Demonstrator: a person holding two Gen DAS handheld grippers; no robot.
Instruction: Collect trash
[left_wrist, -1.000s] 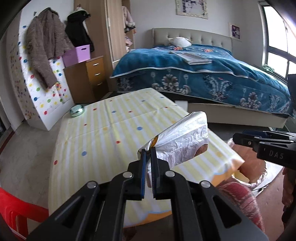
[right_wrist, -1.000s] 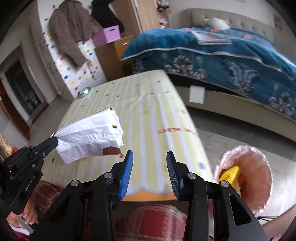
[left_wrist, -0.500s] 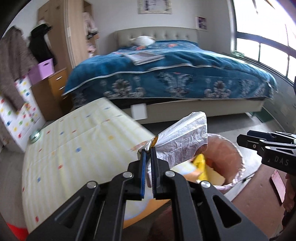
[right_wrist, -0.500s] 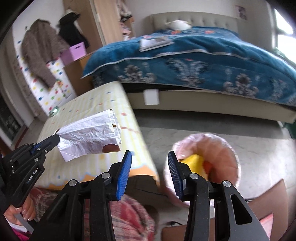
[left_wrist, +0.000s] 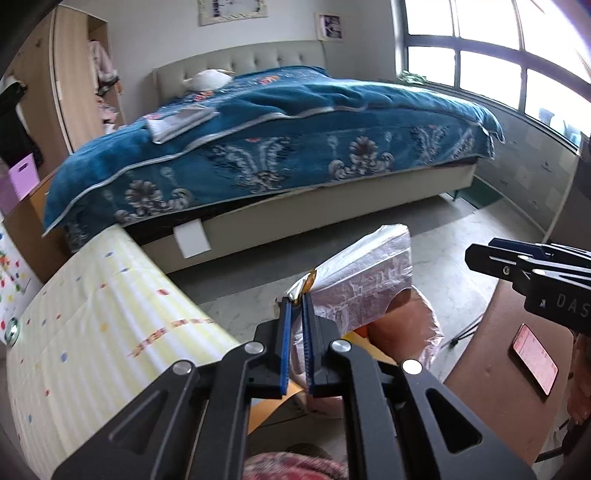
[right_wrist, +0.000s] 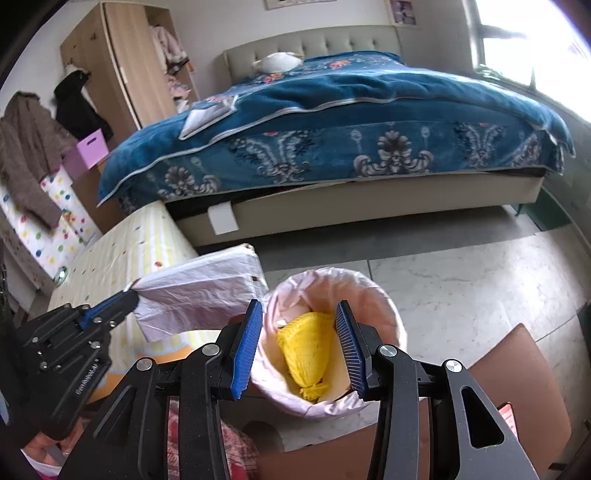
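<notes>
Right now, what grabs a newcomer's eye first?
The white bag pinched in the left hand-held gripper, just left of the bin. Then the yellow bundle inside that pink-lined bin, framed by the open, empty right hand-held gripper. Behind, the blue bed.

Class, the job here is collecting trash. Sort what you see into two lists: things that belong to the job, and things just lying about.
Belongs to the job:
- white wrapper, pinched in the left tongs
- lined bin holding yellow trash
- right tongs, empty, above the bin

Just lying about:
- bed
- phone
- purple box
- hanging coat
</notes>
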